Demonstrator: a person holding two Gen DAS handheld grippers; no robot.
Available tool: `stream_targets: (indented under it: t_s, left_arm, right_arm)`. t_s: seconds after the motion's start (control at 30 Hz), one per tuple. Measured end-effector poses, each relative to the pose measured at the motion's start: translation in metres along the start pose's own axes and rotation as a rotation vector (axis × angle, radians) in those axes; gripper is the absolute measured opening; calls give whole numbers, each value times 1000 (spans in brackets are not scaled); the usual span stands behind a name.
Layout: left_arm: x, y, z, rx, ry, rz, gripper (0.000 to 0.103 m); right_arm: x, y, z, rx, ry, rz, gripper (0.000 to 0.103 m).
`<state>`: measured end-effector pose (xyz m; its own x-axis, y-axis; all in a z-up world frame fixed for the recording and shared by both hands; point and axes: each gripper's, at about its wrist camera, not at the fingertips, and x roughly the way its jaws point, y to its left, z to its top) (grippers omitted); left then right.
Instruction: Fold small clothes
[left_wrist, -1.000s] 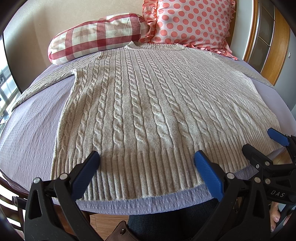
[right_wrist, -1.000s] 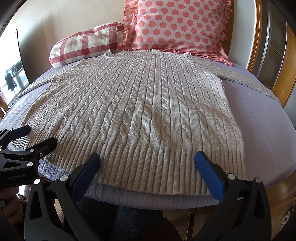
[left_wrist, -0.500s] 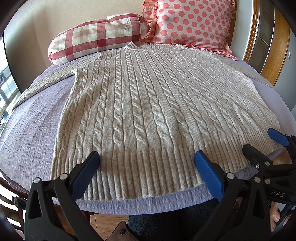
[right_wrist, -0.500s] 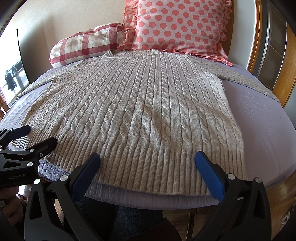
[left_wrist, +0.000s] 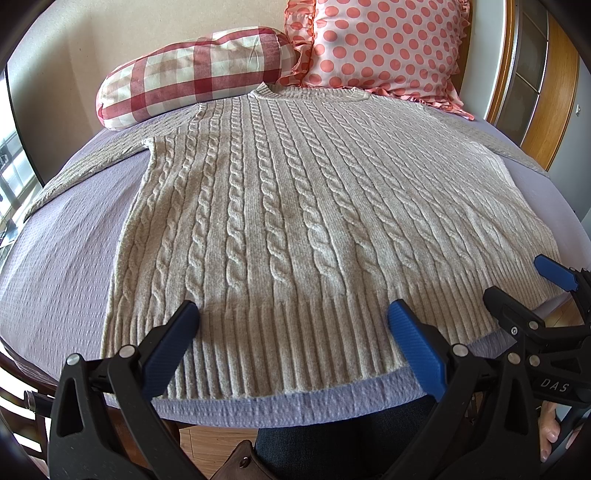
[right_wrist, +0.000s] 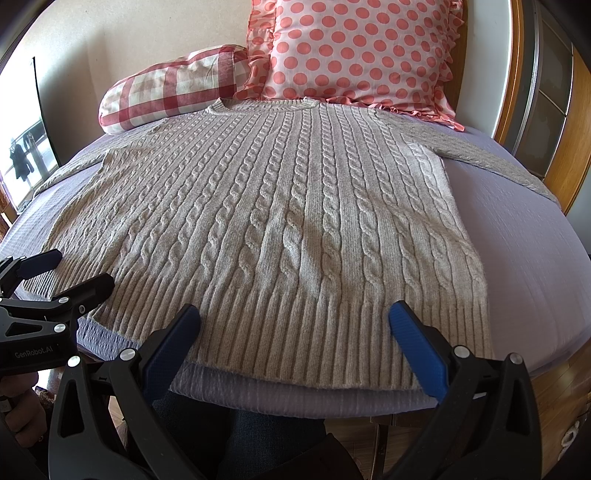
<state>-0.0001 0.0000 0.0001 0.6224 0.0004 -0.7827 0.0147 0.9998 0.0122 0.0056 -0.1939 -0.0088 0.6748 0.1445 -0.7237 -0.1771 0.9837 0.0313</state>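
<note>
**Sweater: laid flat, unfolded**

The pale grey cable-knit wool sweater (left_wrist: 295, 206) (right_wrist: 280, 221) lay spread flat, front up. Its ribbed hem ran along the near edge and its round neckline lay at the far end. Both sleeves were stretched outward to the sides. No fold was visible; the knit was smooth.

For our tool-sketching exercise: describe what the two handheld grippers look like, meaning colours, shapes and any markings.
The left gripper and the right gripper look alike: black plastic clamp-style arms with triangular cut-outs and silver rivets, ending in ribbed blue fingertip pads. One body reads "GenRobot.AI", the other shows "DAS". No cables are visible.
</note>
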Motion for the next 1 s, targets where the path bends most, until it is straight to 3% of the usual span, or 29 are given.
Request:
stream_targets:
  t_s: [0.8, 0.9, 1.0]
  left_arm:
    - [0, 0, 0, 1, -1, 1, 101]
    - [0, 0, -1, 9, -11, -1, 101]
    - [-5, -1, -3, 27, -42, -9, 101]
  right_arm:
    - [-1, -1, 1, -4, -11, 3, 102]
    - [-2, -13, 7, -7, -28, 71, 102]
    - [-9, -58, 27, 134, -71, 174, 102]
